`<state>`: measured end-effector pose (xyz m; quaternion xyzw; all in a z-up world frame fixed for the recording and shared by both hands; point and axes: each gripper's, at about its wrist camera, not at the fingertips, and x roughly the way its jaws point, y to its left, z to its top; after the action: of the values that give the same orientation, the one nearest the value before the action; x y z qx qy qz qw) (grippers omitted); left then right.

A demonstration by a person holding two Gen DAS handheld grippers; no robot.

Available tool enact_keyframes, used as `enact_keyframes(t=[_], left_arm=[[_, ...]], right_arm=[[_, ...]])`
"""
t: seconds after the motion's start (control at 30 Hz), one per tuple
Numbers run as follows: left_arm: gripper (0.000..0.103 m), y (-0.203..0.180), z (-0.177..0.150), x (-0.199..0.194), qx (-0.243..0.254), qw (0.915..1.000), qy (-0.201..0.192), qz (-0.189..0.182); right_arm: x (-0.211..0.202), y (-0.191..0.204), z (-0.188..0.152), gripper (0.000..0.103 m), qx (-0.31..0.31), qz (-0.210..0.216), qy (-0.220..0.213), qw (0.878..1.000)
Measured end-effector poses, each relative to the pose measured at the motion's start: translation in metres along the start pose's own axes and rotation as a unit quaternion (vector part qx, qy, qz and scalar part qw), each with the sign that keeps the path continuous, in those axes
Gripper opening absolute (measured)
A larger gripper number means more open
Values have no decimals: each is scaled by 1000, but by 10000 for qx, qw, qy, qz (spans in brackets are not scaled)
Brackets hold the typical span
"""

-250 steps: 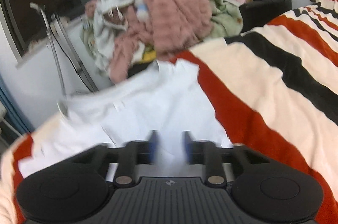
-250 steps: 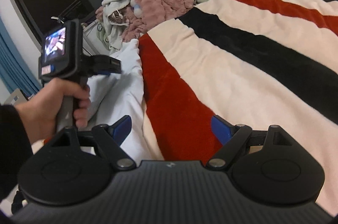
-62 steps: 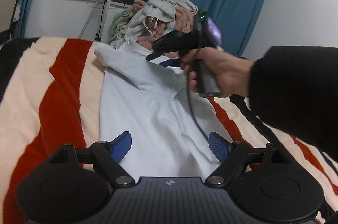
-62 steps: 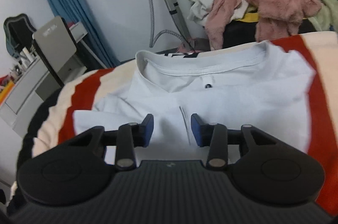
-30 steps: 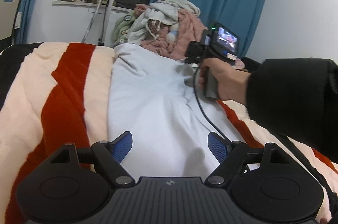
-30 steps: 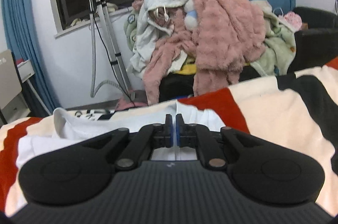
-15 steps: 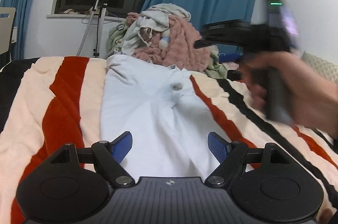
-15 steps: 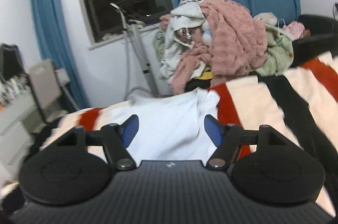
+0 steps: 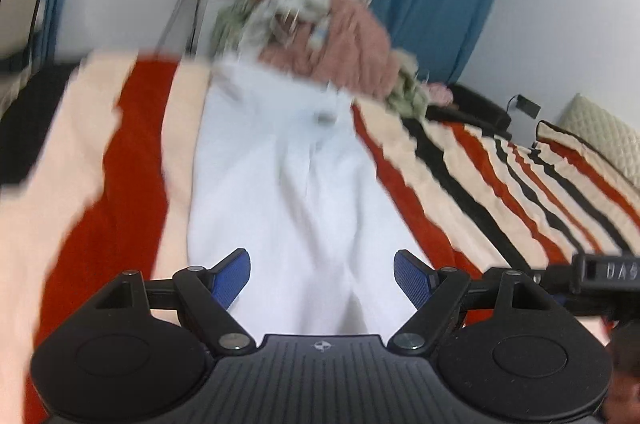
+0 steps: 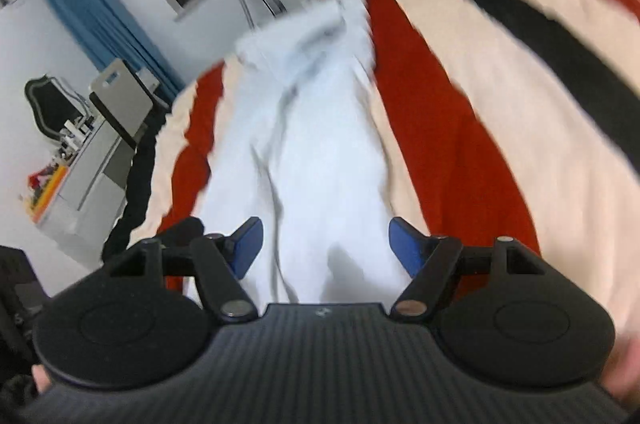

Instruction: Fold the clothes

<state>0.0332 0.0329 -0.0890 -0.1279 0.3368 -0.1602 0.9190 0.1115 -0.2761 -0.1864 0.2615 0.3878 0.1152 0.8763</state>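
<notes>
A white shirt (image 9: 288, 192) is lying lengthwise on the striped bed (image 9: 500, 184), narrowed into a strip. Both the left gripper (image 9: 322, 274) and right gripper (image 10: 326, 244) are hovering over its near end, jaws spread wide, holding nothing. Pinching only the top layer risks undoing the fold.

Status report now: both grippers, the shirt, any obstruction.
Left gripper open, right gripper open, both empty. White shirt lies lengthwise-folded on striped blanket. Nothing blocking it.

Motion blur smears the clothes pile (image 9: 320, 32) and the white shirt's collar (image 10: 316, 32)
</notes>
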Motion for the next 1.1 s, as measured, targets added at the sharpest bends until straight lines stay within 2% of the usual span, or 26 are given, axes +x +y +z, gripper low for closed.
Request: enact_keyframes(t=[0.07, 0.13, 0.27, 0.33, 0.47, 0.57, 0.77, 0.87, 0.9, 0.97, 1.1], left_arm=[[81, 13, -5, -2, -314, 9989, 360, -15], [80, 30, -9, -6, -710, 9960, 537, 109], [81, 70, -15, -13, -1775, 9810, 761, 203], [81, 80, -18, -12, -2005, 9747, 940, 294], [80, 81, -24, -8, -2046, 9697, 1298, 308], [78, 80, -29, -15, -2084, 9684, 1361, 159], [53, 84, -47, -36, -2392, 9589, 1507, -251], [51, 81, -52, -40, -2422, 9565, 1594, -321], [51, 80, -53, -40, -2402, 9565, 1629, -306], [54, 78, -56, -39, -2334, 9564, 1737, -250], [57, 73, -60, -41, -2155, 9579, 1865, -329]], right_arm=[[1, -12, -6, 72, 416, 35, 191, 9989], [9, -25, -10, 72, 866, 28, 520, 9949], [19, -44, -17, 72, 1558, -110, 845, 9841], [25, -48, -21, 72, 1677, -108, 1092, 9797], [23, -44, -30, 72, 1628, 19, 1309, 9779], [14, -39, -36, 72, 1561, 187, 1366, 9781], [-2, -28, -49, 68, 1426, 524, 1478, 9773], [-10, -23, -55, 65, 1357, 692, 1534, 9763], [-11, -22, -57, 61, 1316, 676, 1563, 9766], [-9, -19, -61, 58, 1164, 379, 1662, 9785], [-6, -12, -68, 60, 855, -146, 1855, 9788]])
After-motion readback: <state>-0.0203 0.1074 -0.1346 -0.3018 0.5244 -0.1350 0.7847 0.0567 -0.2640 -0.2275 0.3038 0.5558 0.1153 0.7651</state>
